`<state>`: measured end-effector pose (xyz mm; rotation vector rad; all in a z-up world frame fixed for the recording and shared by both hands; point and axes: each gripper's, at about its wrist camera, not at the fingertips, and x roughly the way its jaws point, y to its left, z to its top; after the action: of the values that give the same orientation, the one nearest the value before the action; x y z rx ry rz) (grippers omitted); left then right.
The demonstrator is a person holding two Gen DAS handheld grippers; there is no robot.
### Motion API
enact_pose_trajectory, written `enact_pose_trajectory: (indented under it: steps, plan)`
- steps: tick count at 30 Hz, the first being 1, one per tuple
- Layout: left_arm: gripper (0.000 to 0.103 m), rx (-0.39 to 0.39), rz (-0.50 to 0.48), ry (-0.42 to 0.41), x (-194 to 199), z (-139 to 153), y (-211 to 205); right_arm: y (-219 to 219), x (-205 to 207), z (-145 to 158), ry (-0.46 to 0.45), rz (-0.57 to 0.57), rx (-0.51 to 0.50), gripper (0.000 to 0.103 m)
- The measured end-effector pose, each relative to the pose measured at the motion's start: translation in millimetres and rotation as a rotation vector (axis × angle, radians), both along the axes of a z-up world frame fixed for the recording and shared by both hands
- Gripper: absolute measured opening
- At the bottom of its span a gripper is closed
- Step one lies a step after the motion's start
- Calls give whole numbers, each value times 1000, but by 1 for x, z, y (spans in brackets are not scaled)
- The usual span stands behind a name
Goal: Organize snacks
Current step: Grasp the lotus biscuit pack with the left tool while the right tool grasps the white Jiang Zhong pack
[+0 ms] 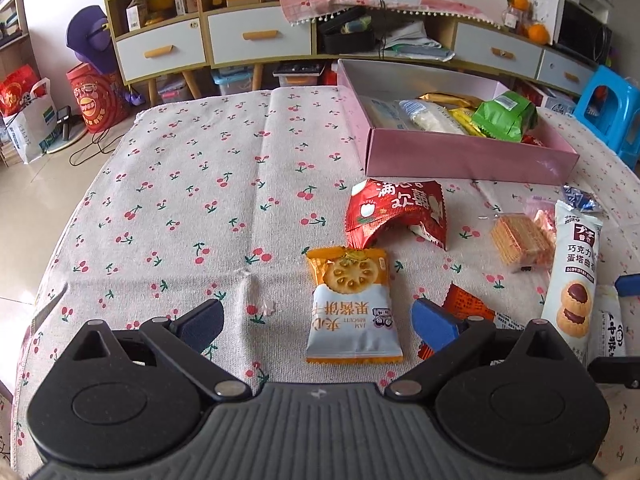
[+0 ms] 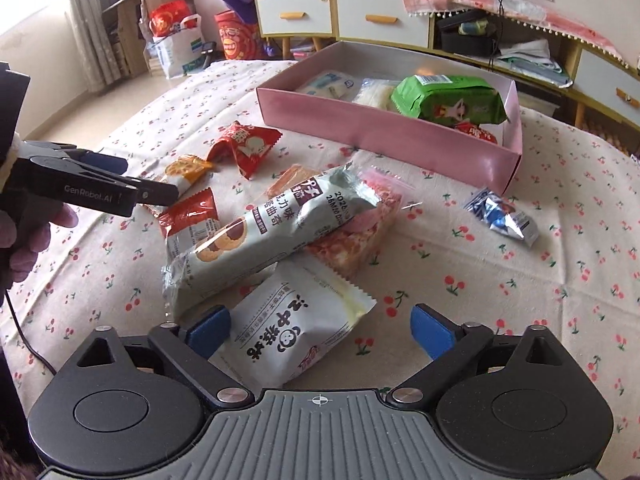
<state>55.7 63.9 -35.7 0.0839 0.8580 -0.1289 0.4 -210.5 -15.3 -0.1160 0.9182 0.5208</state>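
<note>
My left gripper (image 1: 316,320) is open, with the orange-and-white jam biscuit packet (image 1: 354,304) lying between its fingers on the cloth. A crumpled red packet (image 1: 396,210) lies just beyond it. My right gripper (image 2: 320,326) is open around the near end of a white snack packet (image 2: 296,320). A long grey cookie packet (image 2: 260,236) lies over a pink wafer bag (image 2: 356,236). The pink box (image 2: 384,132) at the back holds a green packet (image 2: 448,98) and several other snacks. The left gripper also shows in the right wrist view (image 2: 120,180).
An orange-red packet (image 2: 192,214) and a blue-silver wrapper (image 2: 502,216) lie loose on the cherry-print tablecloth (image 1: 180,200). A wafer pack (image 1: 518,238) sits at the right. Cabinets with drawers (image 1: 256,36) stand behind the table, and a blue stool (image 1: 608,108) at the right.
</note>
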Motion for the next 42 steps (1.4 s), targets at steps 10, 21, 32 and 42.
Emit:
enact_pose_trajectory:
  steps: [10,21,32,42]
  plan:
    - [97,9,33,38,2,-5,8,-11,4,2,35,16,-52,102]
    - [83,8,27,15,4,-1,3,-7,6,3,60,-68,33,103]
    - [70,-22,3,35,7,0,11,-13,6,-4,36,-59,-104,102]
    - [52,-20,-10,28,6,2,5,-9,4,-7,-41,-49,-89,93]
